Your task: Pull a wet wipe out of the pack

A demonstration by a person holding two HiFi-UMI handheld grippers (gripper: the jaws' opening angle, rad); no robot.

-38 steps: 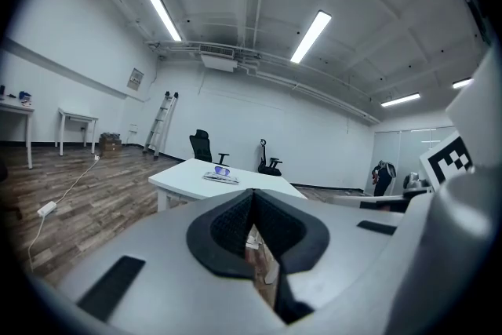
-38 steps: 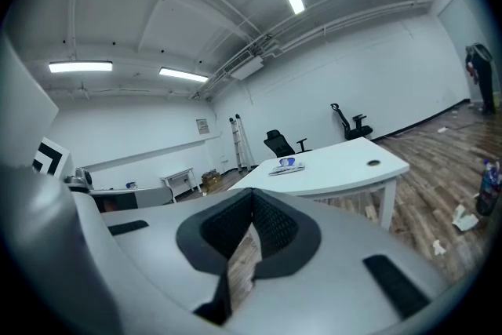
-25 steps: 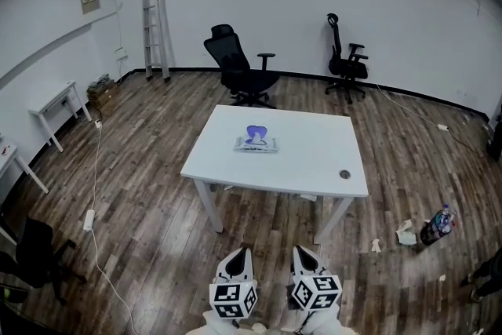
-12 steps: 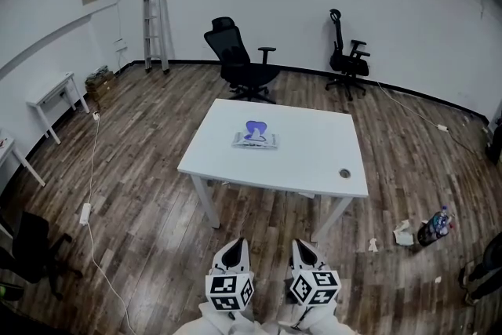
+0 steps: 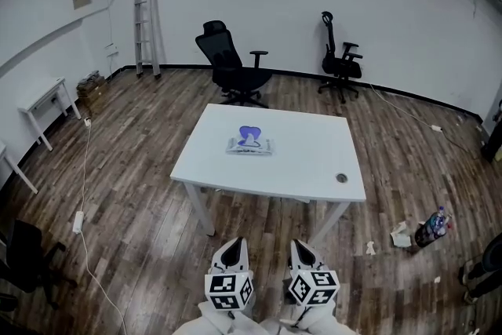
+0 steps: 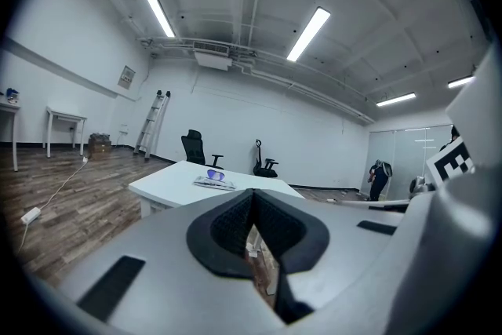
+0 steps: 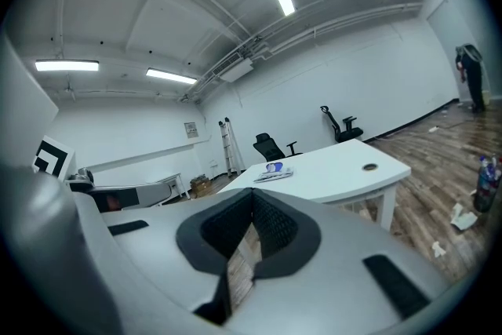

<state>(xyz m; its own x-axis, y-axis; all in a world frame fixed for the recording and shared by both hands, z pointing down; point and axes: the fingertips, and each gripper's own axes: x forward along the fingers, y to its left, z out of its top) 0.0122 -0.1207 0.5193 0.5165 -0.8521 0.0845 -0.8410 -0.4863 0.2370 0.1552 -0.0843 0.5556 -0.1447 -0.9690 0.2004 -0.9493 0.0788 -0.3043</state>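
From where I stand there is one white tabletop (image 5: 314,161) in the middle of the wood floor, and on it one wet wipe pack (image 5: 249,143), lying flat with a purple patch on top, toward the far left part of the surface and well clear of every edge. One round cable hole (image 5: 342,178) sits near the tabletop's near right corner. Behind it I count two black office chairs, one (image 5: 227,63) just past the far edge and one (image 5: 339,63) back by the wall. One folding ladder (image 5: 143,23) leans on the wall at the left, and one small white side table (image 5: 47,98) stands along the left wall. On the floor to the right lie one bottle (image 5: 434,227) and, just beside it, one crumpled scrap of paper (image 5: 402,235). A single cable with a power strip (image 5: 78,221) trails across the floor at the left. There are two claws. The left claw (image 5: 237,245) and the right claw (image 5: 300,245) are held side by side, low and close to the person, both pointing about level toward the tabletop and well apart from it. Each claw has its dark pads pressed together at the tips with nothing caught between them, and the pack shows far ahead beyond both.
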